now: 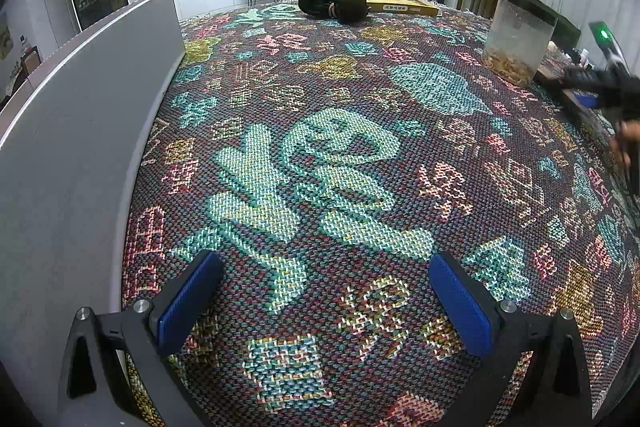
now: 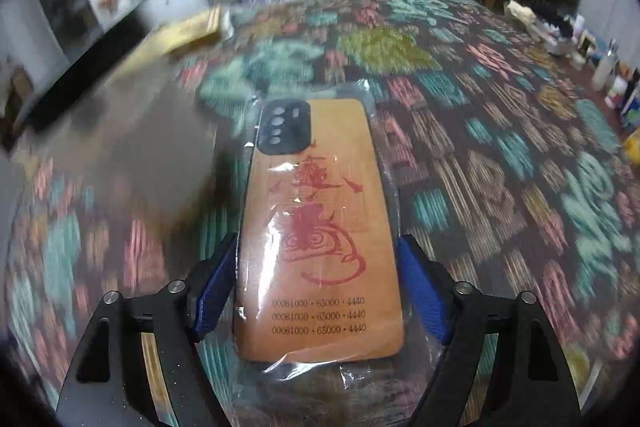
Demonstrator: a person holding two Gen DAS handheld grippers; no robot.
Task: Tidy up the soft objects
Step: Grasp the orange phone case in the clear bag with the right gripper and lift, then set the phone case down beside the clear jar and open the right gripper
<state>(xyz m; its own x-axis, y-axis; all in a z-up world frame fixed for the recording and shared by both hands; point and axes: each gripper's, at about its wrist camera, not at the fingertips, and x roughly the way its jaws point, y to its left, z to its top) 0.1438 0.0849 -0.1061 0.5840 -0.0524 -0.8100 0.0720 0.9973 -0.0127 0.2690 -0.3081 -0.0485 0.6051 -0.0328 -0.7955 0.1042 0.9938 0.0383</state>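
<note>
My right gripper [image 2: 318,247] is shut on an orange phone case [image 2: 320,163] sealed in a clear plastic bag. Its blue pads press both long edges near the case's lower half. The case has a black camera cut-out at its far end and red artwork with rows of digits. It hangs above the patterned tablecloth [image 2: 500,147], and the background is blurred. My left gripper [image 1: 326,263] stands open over the same cloth [image 1: 320,147], with nothing between its blue pads. The right gripper [image 1: 600,91] shows blurred at the far right of the left wrist view, with a hand below it.
A tall grey panel or box wall [image 1: 80,131] runs along the left. A black soft item [image 1: 332,5] and a flat yellow box [image 1: 392,3] lie at the far edge. A clear container [image 1: 516,39] stands at right. Bottles [image 2: 608,75] line the right edge.
</note>
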